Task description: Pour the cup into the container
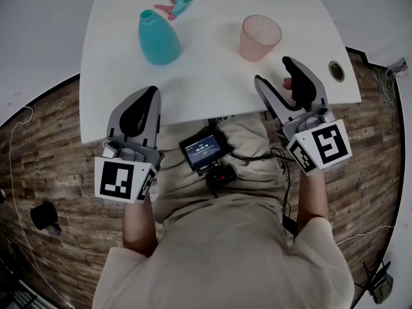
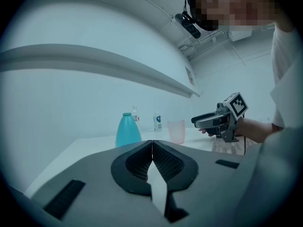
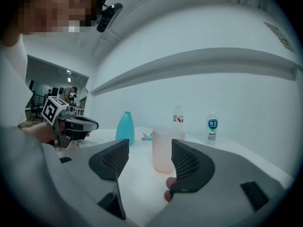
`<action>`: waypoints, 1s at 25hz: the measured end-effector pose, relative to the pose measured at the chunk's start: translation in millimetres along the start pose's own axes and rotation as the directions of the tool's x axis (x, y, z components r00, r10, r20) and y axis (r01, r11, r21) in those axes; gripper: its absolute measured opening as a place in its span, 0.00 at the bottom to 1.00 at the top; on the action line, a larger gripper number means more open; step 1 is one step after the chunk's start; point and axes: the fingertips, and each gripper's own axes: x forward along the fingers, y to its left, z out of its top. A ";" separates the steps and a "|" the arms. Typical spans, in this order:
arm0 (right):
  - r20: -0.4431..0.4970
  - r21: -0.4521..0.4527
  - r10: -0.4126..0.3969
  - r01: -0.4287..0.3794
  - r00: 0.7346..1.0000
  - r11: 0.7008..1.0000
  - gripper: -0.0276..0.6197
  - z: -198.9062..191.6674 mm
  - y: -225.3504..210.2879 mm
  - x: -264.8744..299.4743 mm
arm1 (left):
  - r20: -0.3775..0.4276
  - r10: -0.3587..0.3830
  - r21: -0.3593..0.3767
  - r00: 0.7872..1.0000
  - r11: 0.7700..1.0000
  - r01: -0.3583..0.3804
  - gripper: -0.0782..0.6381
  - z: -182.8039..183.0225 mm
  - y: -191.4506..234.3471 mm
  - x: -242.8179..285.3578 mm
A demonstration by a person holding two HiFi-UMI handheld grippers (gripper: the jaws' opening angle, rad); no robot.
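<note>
- The pink cup (image 1: pixel 260 37) stands upright on the white surface (image 1: pixel 212 89), toward its right edge. The blue bottle (image 1: pixel 158 38), the container to fill, stands toward the left edge, well apart from the cup.
- The right hand-held gripper (image 1: pixel 273 71) is about half open and holds nothing. It hovers at the near edge and points at the cup, but does not touch it.
- The left hand-held gripper (image 1: pixel 149 95) is closed tight, jaw against jaw, with nothing in it. It is at the near edge too.
- The cup looks like thin plastic with a bumpy skin. I think it is light and a bit bendy, so a hard squeeze could squash it. The bumps should help it not slip.
- A good place to grab is the cup's side, around the middle, one jaw on each side.
- The bottle has a small open mouth, so pouring may spill. It looks light and could tip if bumped.
- A spray top (image 1: pixel 174 5) lies near the far edge, behind the bottle.
- I cannot see if anything is in the cup.
- Two small bottles (image 3: pixel 212 126) stand at the far edge. The head view nearly cuts them off.
</note>
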 end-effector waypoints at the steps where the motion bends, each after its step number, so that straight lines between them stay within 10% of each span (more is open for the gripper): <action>1: -0.002 -0.001 0.001 -0.001 1.000 1.000 0.49 -0.6 0.5 0.3 | 0.000 0.000 0.000 1.000 1.000 0.000 0.13 -0.1 0.0 0.1; 25: -0.032 -0.021 0.013 -0.014 0.999 1.000 0.49 -7.6 6.7 8.6 | -0.005 0.000 -0.004 1.000 1.000 0.000 0.13 -2.7 4.2 2.5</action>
